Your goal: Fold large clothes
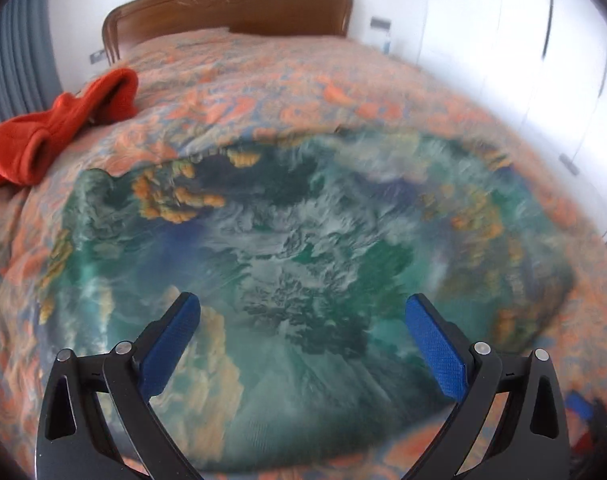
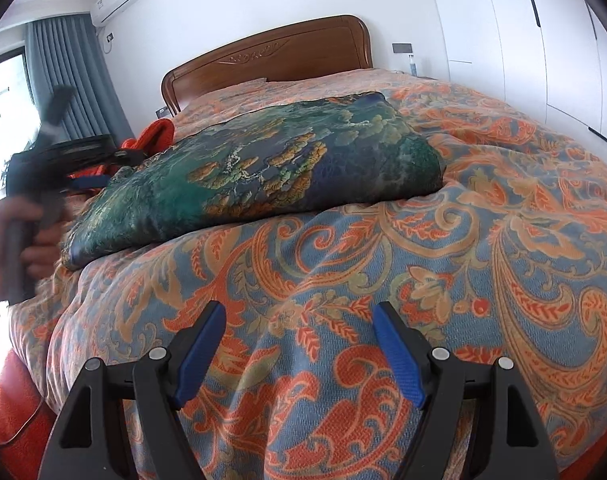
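While above green garment point(image 1: 287, 248) | left gripper point(image 1: 303, 312) jaws spread, empty | right gripper point(image 2: 299, 320) likewise

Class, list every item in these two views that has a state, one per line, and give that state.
Left gripper: open, empty, over the green garment.
Right gripper: open, empty, over the bedspread.
Green garment: folded flat on the bedspread.
Orange garment: crumpled, unfolded.
Bedspread: spread, rumpled.
Curtain: partly drawn back.
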Motion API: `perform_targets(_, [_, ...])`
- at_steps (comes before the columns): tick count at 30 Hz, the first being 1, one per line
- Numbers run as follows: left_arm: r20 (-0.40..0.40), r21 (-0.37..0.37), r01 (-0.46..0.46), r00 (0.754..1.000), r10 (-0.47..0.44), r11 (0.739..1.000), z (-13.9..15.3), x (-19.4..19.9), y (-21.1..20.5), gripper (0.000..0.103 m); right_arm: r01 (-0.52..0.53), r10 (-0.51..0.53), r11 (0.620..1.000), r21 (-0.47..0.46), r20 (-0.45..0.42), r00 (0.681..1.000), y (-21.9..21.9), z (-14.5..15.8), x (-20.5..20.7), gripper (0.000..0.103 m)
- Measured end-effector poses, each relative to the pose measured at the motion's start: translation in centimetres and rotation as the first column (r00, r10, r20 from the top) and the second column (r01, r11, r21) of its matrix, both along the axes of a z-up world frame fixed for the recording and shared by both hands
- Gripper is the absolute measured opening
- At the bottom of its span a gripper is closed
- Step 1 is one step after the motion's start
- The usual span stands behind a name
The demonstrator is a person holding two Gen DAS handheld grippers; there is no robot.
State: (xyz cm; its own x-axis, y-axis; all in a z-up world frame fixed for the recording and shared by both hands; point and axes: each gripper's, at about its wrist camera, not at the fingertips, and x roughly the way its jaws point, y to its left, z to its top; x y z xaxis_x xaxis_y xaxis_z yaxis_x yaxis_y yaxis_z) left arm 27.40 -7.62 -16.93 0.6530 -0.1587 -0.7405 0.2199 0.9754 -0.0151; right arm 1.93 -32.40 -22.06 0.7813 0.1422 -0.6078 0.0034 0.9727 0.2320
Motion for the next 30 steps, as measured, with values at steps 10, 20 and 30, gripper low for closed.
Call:
perform_targets(10, [0.058,0.113,0.014,0.998,-0.021,0.994,-3.4,-6.3,0.4,0.103,0.012,-0.012,1.000,0.021,-0.007,1.000,-0.2,-0.2,0.0,0.078])
perform_targets(20, [-0.027,0.053,-0.016,0.999,0.018,0.998,-1.6,0.0,-0.3,0.103,-0.003,0.003,1.000,0.016,-0.016,1.000,0.4,-0.6,0.7,0.079])
perform_targets(30, [-0.135,0.036,-0.050,0.989,0.054,0.998,-0.9,11.1,-1.7,0.103,-0.013,0.013,0.999,0.043,-0.021,1.000,-0.4,-1.0,1.1,0.079])
